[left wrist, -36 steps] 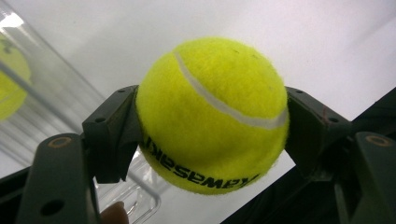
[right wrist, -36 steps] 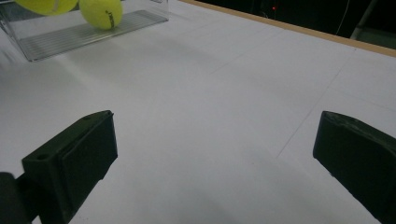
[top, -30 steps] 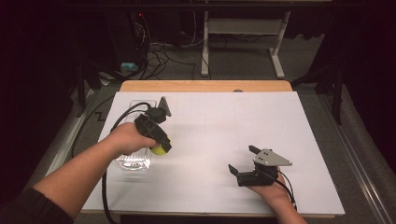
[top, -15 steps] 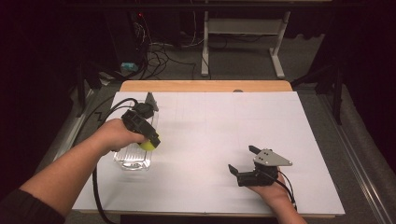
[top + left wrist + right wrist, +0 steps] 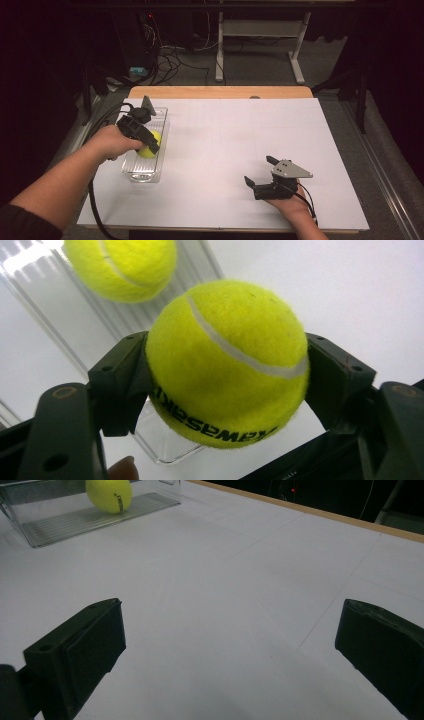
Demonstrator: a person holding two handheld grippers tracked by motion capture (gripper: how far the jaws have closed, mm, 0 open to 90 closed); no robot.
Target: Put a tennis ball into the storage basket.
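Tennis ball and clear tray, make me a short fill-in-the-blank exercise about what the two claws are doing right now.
1. The left claw is shut on a yellow ____ ball.
2. It holds that ball above a clear plastic ____ at the left side of the table.
3. The right claw is ____, with nothing between its jaws.
4. The ball's reflection shows in the tray's wall in the ____ gripper view.

Missing words: tennis; tray; open; left
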